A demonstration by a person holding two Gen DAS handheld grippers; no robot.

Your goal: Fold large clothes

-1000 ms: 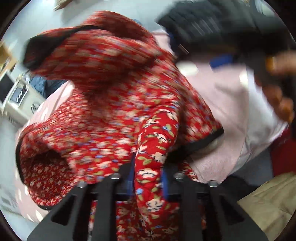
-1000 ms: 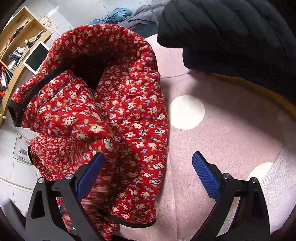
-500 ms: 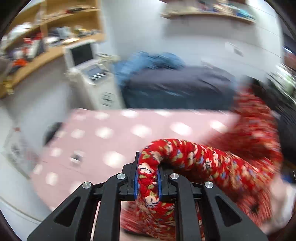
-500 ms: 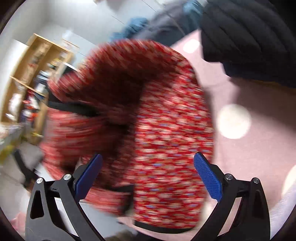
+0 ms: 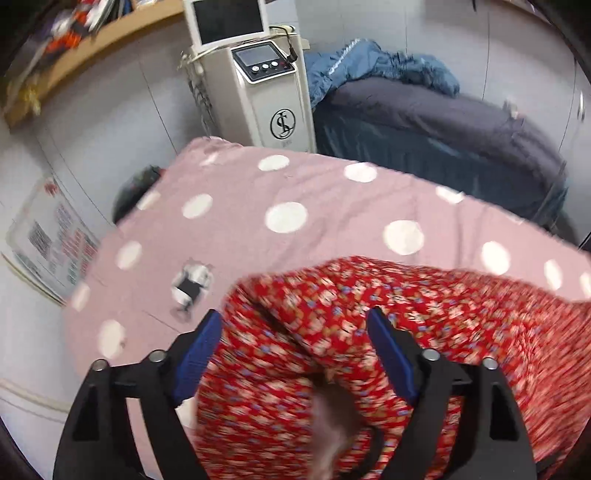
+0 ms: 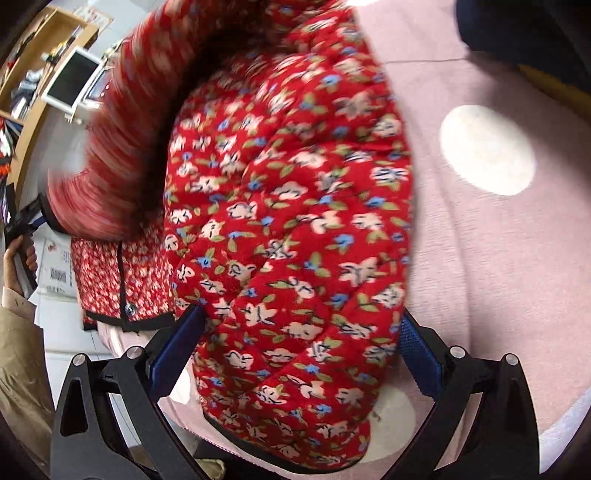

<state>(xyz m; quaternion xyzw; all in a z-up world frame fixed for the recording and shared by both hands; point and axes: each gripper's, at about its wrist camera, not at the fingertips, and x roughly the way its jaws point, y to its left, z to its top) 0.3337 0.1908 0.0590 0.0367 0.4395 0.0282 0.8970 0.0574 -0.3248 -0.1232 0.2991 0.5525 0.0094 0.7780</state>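
A red quilted floral jacket point(image 5: 424, 306) lies bunched on the pink bed cover with white dots point(image 5: 332, 206). In the left wrist view my left gripper point(image 5: 293, 317) hovers over its blurred near fold. Its jaws are opening and the cloth sits loose between and under them. In the right wrist view my right gripper point(image 6: 301, 314) stands open, with a thick fold of the jacket point(image 6: 295, 206) bulging between its blue pads point(image 6: 177, 343). A blurred sleeve point(image 6: 110, 177) stretches to the left, where a person's hand point(image 6: 14, 258) shows at the edge.
Beyond the bed cover's far edge stand a white machine with a screen point(image 5: 266, 81) and a dark bed point(image 5: 424, 122) with a blue jacket point(image 5: 369, 66) on it. A wooden shelf point(image 5: 92, 40) runs along the wall. A dark garment point(image 6: 517, 29) lies on the pink cover point(image 6: 498, 277).
My left gripper carried a pinched fold of the jacket across the pink cover, then opened and let it go. My right gripper sank closer over the jacket, still open.
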